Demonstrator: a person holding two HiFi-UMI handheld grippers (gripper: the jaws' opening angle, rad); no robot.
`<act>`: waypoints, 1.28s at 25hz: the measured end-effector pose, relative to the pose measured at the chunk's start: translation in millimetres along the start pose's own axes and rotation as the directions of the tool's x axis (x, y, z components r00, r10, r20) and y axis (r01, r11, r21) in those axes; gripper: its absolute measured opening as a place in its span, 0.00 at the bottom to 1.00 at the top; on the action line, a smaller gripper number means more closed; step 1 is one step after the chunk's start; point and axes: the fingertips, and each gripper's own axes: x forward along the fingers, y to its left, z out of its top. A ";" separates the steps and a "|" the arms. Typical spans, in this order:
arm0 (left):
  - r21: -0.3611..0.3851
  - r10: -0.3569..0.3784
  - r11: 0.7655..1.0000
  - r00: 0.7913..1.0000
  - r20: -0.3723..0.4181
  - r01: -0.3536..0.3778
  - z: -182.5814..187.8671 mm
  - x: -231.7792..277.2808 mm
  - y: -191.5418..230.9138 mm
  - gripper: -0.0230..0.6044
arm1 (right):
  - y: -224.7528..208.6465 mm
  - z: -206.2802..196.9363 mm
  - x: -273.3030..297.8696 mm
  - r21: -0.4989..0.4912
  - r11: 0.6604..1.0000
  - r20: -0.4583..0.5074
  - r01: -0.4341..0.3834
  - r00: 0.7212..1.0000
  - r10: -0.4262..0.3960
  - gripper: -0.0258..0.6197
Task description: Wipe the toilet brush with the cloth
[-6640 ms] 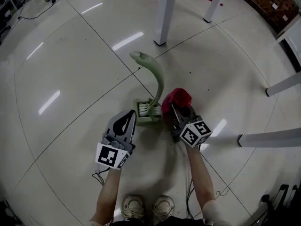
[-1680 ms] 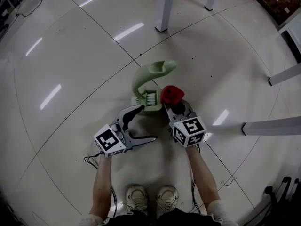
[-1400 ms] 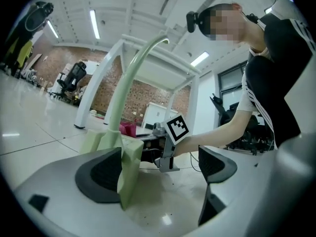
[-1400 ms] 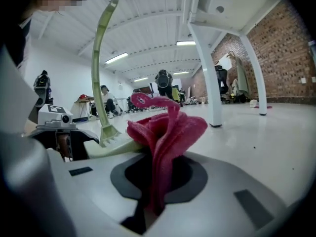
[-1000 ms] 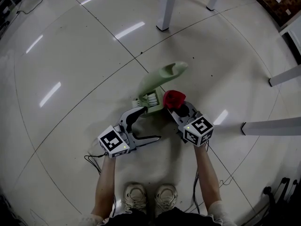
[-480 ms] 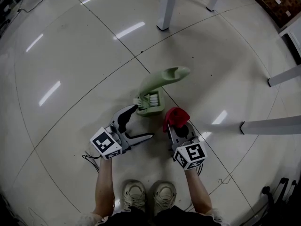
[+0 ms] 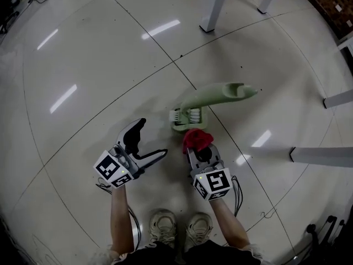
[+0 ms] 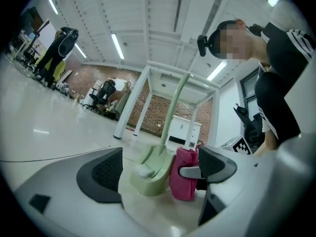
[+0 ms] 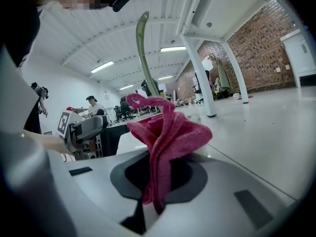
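Right now you are clamping the red cloth (image 7: 197,138) between the shut jaws of your right gripper (image 7: 199,150), and the fabric is bunching up above them. You are holding your left gripper (image 7: 153,137) low over the pale floor (image 7: 99,65), its jaws gaping wide with nothing between them. The green toilet brush (image 7: 212,95) is standing on the floor just ahead of both grippers, its white bristles (image 7: 186,115) resting at the bottom and its long handle rising from them. The cloth is hanging just beside that bristled end; whether they are touching is unclear
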 end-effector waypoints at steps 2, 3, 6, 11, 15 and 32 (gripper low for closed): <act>0.001 0.012 1.000 1.000 0.000 -0.012 1.4 -6.2 4.8 0.78 | 8.6 0.3 6.3 -0.007 1.000 -0.001 -0.018 1.000 0.018 0.09; 0.001 0.017 1.000 1.000 0.001 -0.017 1.9 -8.9 6.7 0.78 | 13.9 0.1 10.0 -0.012 1.000 -0.003 -0.029 1.000 0.029 0.09; 0.000 0.030 1.000 1.000 0.007 -0.030 4.5 -14.6 9.2 0.78 | 30.2 -3.2 23.1 -0.031 0.997 -0.021 -0.068 0.998 0.067 0.09; 0.007 -0.006 1.000 1.000 0.024 0.006 16.5 -14.6 -0.2 0.78 | 52.7 -4.2 35.5 -0.080 0.986 -0.062 -0.150 0.987 0.145 0.09; 0.037 -0.084 0.996 0.993 0.085 0.082 56.7 -7.5 -19.1 0.78 | 52.2 22.8 10.8 -0.019 0.987 -0.013 -0.162 0.987 0.162 0.09; 0.280 -0.472 0.827 0.873 -0.125 0.487 229.3 116.3 -106.8 0.24 | 8.8 212.4 -76.9 -0.043 0.995 0.200 -0.094 0.975 0.101 0.09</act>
